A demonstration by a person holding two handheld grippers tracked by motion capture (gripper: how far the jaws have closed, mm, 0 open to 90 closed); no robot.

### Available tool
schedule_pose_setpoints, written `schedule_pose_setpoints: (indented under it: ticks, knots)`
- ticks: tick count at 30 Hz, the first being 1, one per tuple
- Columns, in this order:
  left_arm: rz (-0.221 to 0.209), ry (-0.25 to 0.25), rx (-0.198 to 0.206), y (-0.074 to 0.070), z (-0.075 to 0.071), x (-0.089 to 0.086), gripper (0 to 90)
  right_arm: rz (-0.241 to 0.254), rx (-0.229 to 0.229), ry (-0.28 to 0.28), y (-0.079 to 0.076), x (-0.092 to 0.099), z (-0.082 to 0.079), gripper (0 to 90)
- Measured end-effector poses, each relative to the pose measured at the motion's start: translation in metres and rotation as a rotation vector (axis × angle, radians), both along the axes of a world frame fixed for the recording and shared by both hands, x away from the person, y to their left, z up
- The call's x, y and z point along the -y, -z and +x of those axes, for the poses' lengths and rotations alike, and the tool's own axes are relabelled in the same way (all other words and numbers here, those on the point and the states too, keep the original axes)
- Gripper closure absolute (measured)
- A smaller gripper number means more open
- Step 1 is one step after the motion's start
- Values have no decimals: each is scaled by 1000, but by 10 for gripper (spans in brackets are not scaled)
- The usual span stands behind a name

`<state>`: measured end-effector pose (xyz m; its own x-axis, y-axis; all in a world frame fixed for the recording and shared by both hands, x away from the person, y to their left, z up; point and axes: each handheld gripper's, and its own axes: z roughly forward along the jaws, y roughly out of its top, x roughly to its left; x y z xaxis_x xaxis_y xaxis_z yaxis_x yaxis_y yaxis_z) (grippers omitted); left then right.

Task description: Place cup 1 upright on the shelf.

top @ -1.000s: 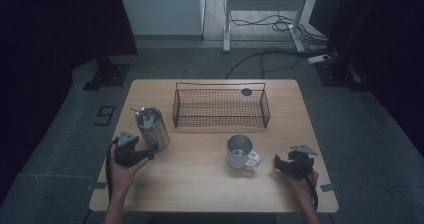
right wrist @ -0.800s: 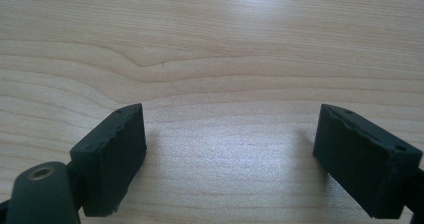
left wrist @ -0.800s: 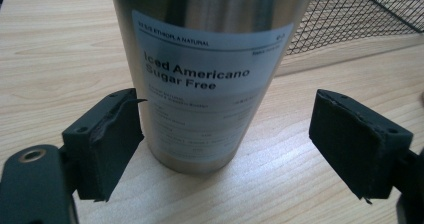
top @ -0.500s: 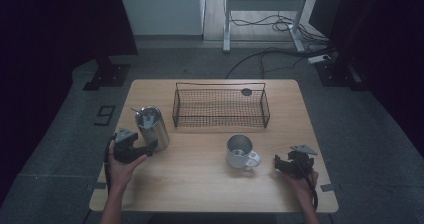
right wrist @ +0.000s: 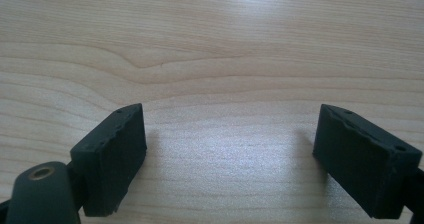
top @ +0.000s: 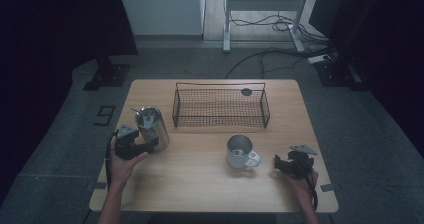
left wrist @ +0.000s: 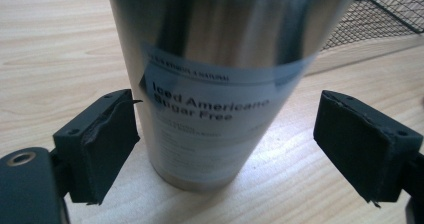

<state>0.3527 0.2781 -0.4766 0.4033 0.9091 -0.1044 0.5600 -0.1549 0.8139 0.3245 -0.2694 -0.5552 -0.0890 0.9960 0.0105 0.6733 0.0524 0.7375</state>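
A steel tumbler [top: 152, 126] with a label reading "Iced Americano Sugar Free" [left wrist: 220, 84] stands upright at the table's left. My left gripper [top: 150, 145] [left wrist: 230, 149] straddles its lower part. Its jaws have just been opening: the left pad [left wrist: 107, 144] sits right beside the wall, while the right pad [left wrist: 360, 144] stands well clear of it. A steel mug [top: 240, 151] stands right of centre with its handle toward my right gripper [top: 279, 164]. That gripper [right wrist: 230, 159] rests open over bare wood with nothing between its pads.
A black wire basket [top: 220, 84] stands at the middle back of the wooden table [top: 200, 194]. A small dark round thing [top: 246, 91] lies by its far right rim. Floor cables and a metal frame lie beyond the table.
The left gripper has edged slightly up the table beside the tumbler. The tumbler, the mug and the right gripper have kept their places.
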Motion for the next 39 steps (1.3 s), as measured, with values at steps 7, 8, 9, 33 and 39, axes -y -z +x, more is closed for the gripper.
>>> schedule_pose_setpoints:
  ticks: [7,8,9,33,39]
  knots:
    - [12,-11,-4,-2,7,2,96,0,0,0,0,0,0,130]
    - [13,-13,-5,-2,8,3,96,0,0,0,0,0,0,130]
    - [14,-12,-5,-2,9,4,88,0,0,0,0,0,0,130]
    - [29,-32,-19,-1,33,14,17,-1,0,-1,0,0,0,130]
    - [35,-33,-22,2,37,16,13,0,0,0,0,0,0,130]
